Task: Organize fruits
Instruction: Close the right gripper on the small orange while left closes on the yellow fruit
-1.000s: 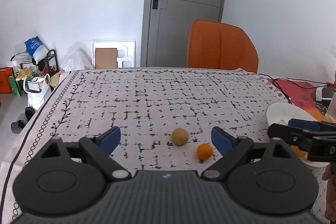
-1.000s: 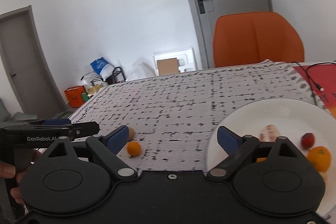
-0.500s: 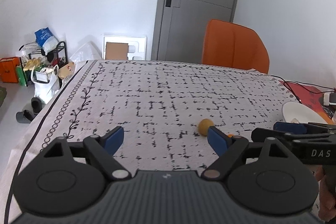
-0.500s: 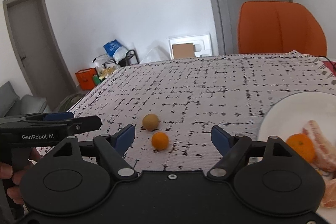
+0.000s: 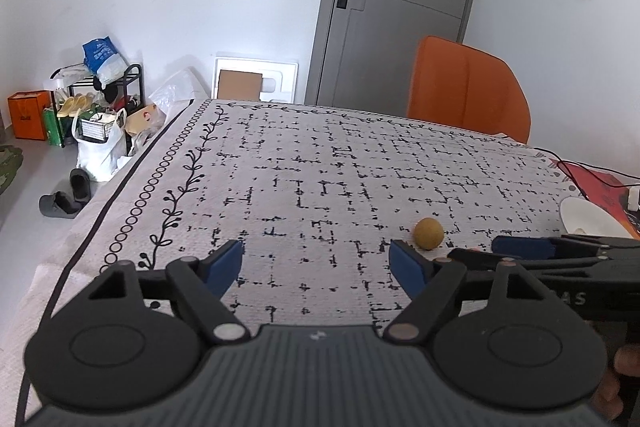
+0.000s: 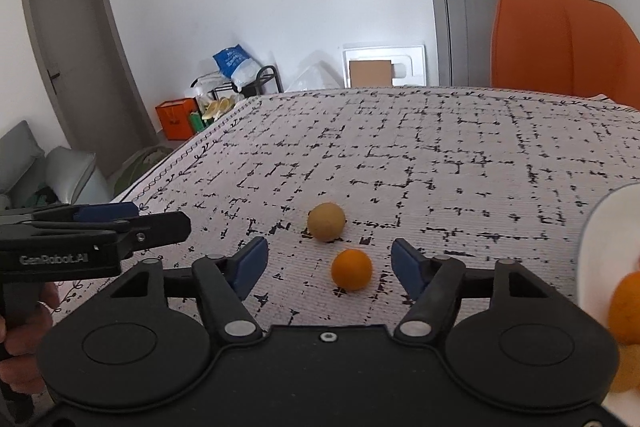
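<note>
Patterned cloth covers the counter [image 6: 440, 147], orange [image 6: 351, 269] between the spread jaws of the right hand-held gripper [image 6: 325, 265], tan fruit [image 6: 326, 221] just behind the orange, plate [image 6: 600, 227] cut off right of it, left hand-held gripper [image 5: 316, 265] spread, empty.

Two round fruits are counted on the bench [image 6: 460, 147]: one orange fruit [image 6: 351, 269] and one tan fruit [image 6: 326, 221], the tan one just behind the orange one. One white plate [image 6: 596, 227] is counted to the right of the orange fruit; one further orange-coloured fruit [image 6: 626, 307] is seen on it, with more pieces below that cannot be counted. Two grippers are counted: the right gripper [image 6: 326, 267] and the left gripper [image 5: 316, 263], each with two blue-tipped fingers [image 6: 250, 263]. One orange chair [image 6: 560, 43] is counted behind the bench.
</note>
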### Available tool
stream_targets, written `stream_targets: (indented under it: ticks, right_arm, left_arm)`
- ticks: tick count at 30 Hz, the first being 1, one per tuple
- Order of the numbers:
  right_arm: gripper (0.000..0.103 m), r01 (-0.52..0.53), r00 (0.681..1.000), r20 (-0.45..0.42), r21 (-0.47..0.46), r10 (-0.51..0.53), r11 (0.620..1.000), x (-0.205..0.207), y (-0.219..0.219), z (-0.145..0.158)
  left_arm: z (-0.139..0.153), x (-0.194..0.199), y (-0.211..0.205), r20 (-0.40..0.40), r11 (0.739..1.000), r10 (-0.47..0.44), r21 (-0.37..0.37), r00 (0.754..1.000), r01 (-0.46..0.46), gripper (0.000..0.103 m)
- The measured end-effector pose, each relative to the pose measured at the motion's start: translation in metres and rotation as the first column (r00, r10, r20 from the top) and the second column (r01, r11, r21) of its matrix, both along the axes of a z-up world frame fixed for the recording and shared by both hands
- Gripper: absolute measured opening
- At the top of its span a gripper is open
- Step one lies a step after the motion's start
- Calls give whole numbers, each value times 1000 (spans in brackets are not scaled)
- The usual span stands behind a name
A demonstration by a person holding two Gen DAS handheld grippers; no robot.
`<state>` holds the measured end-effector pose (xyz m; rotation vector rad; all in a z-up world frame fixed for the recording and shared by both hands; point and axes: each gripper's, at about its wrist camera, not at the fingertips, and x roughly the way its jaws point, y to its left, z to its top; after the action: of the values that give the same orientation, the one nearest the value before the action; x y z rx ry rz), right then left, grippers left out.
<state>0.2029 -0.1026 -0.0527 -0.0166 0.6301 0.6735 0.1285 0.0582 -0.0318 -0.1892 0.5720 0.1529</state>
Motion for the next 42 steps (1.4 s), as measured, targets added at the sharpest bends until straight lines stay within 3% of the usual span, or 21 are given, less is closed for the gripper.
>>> stream_targets:
  ticks: [1,5,12,27,42]
  right_arm:
    - [58,-3,1000,-7,-3,3,1000,2,2,-2]
    - [22,-6,999,-39,-9,6,1000,7,4,-9]
    - [21,24,999,-25,13,-24,1000,2,-14,-5]
    - [21,120,992,19,46,-121,992,-4,-59,14]
    - [21,196,979,40,77,-200,977,-9,-96,28]
  left_arm:
    - [0,0,0,0,1000,1,0,1000,-1,80]
    - [0,1,0,0,1000,-1,1,1000,1,79]
    - [-2,9,-10,-4,1000,-30,3,1000,30,79]
    - [-4,36,-47,0,991,-132,6,991,132,68]
    - [-13,65,-67,-12,985,-172,10,985,172,55]
